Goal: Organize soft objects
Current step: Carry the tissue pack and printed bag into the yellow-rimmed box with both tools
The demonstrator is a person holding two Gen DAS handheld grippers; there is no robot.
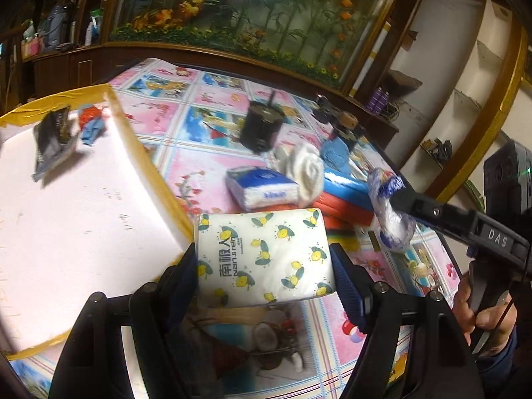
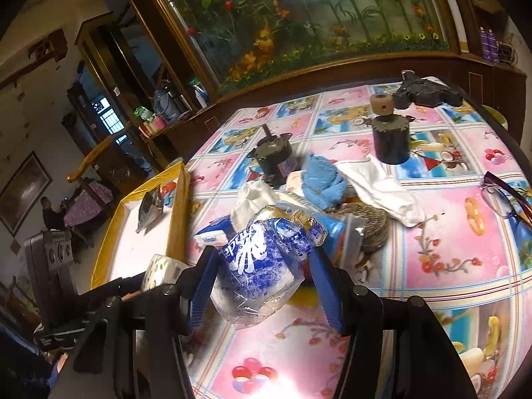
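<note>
My left gripper (image 1: pixel 266 269) is shut on a white tissue pack with a lemon print (image 1: pixel 262 252) and holds it above the tablecloth, right beside the white foam box (image 1: pixel 83 216). The same lemon pack (image 2: pixel 163 271) shows at the box's near corner in the right wrist view. My right gripper (image 2: pixel 262 276) is shut on a blue-and-white tissue bundle in crinkled plastic (image 2: pixel 259 266), lifted off the table. In the left wrist view that bundle (image 1: pixel 392 219) hangs to the right of the lemon pack. A hand (image 1: pixel 482 312) holds the right gripper.
The yellow-taped box rim (image 2: pixel 176 212) encloses a dark packet (image 1: pixel 55 143) and a red-and-blue item (image 1: pixel 93 123). On the table lie a blue tissue pack (image 1: pixel 262 188), a rolled white towel (image 1: pixel 306 169), a blue knit piece (image 2: pixel 321 179), white cloth (image 2: pixel 382 186), two motors (image 2: pixel 274 159) (image 2: pixel 390 139) and glasses (image 2: pixel 502 196).
</note>
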